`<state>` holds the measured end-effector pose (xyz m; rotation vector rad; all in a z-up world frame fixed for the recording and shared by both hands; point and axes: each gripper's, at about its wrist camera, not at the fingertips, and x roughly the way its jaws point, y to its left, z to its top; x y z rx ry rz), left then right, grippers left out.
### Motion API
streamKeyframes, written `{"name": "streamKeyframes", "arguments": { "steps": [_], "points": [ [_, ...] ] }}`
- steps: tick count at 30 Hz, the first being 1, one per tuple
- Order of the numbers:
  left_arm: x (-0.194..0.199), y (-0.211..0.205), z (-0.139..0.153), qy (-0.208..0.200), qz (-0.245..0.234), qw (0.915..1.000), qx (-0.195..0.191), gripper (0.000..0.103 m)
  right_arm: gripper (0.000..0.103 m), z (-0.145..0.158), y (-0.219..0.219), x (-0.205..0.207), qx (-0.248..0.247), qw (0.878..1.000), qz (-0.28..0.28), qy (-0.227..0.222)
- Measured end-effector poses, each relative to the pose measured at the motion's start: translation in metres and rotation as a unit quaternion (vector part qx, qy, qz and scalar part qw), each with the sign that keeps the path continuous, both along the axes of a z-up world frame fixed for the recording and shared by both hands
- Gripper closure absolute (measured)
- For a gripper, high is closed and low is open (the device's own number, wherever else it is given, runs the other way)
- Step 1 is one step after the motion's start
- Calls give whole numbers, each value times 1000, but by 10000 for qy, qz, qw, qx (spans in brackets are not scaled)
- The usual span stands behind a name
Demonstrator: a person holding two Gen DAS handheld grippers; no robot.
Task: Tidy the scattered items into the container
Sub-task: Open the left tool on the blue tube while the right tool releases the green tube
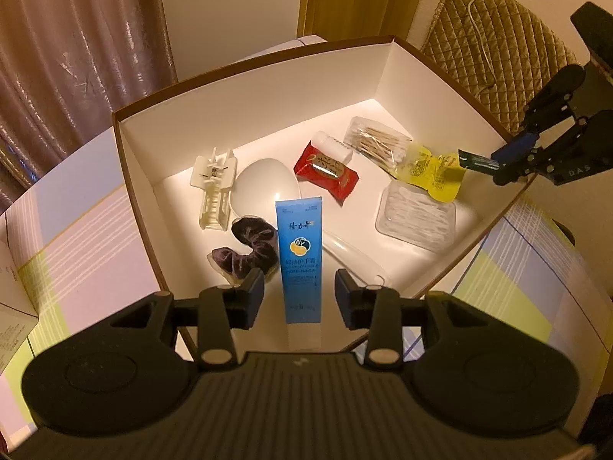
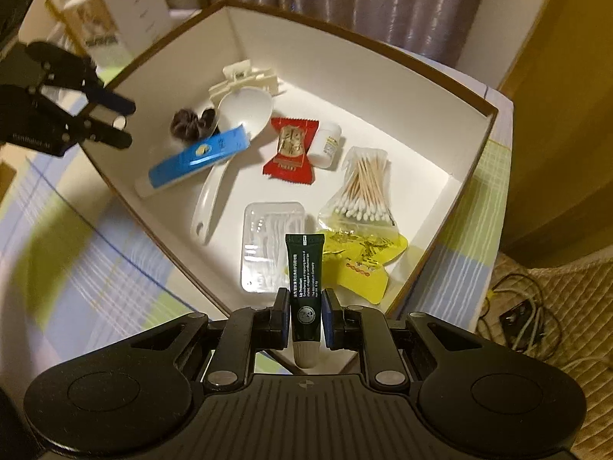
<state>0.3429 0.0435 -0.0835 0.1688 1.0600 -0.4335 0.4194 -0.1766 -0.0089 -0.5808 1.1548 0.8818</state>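
The right gripper [image 2: 304, 320] has its jaws closed on a small dark green tube [image 2: 304, 291], held over the lower edge of the white box [image 2: 383, 88] at frame centre. The left gripper [image 1: 299, 293] has its jaws spread wide, with the blue tube [image 1: 300, 264] lying between them but untouched, inside the box beside a white spoon [image 2: 230, 145], a red packet [image 2: 291, 149] and cotton swabs [image 2: 364, 188]

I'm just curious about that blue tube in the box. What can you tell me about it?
The blue tube is a soft squeeze tube with a white cap end, white lettering and an orange-and-white round emblem. It lies inside the box, tilted, resting across the white spoon, beside a dark hair scrunchie. The left gripper is open around it, not touching.
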Motion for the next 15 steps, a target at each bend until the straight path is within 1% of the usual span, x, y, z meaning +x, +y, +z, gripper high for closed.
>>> {"name": "streamKeyframes", "arguments": {
  "steps": [3,5,7,10,11,13,15],
  "points": [
    [-1,0,1,1,57,10000,-14,65,84,-2,5,0,-185,9998,27,-117],
    [-1,0,2,-18,110,9999,-2,62,84,-4,8,4,-278,9996,61,33],
    [-1,1,4,-32,136,9999,6,56,84,-9,10,6,-413,9988,68,237],
    [-1,0,7,-56,158,9999,38,51,84,-15,12,7,-638,9976,63,262],
    [-1,0,7,-54,166,9998,47,50,84,-17,11,9,-655,9973,11,321],
    [0,0,7,-44,209,9997,80,43,84,-17,9,12,-558,9970,-137,510],
    [0,-2,7,-31,241,9996,107,40,83,-18,7,16,-446,9960,-353,689]
  ]
}}
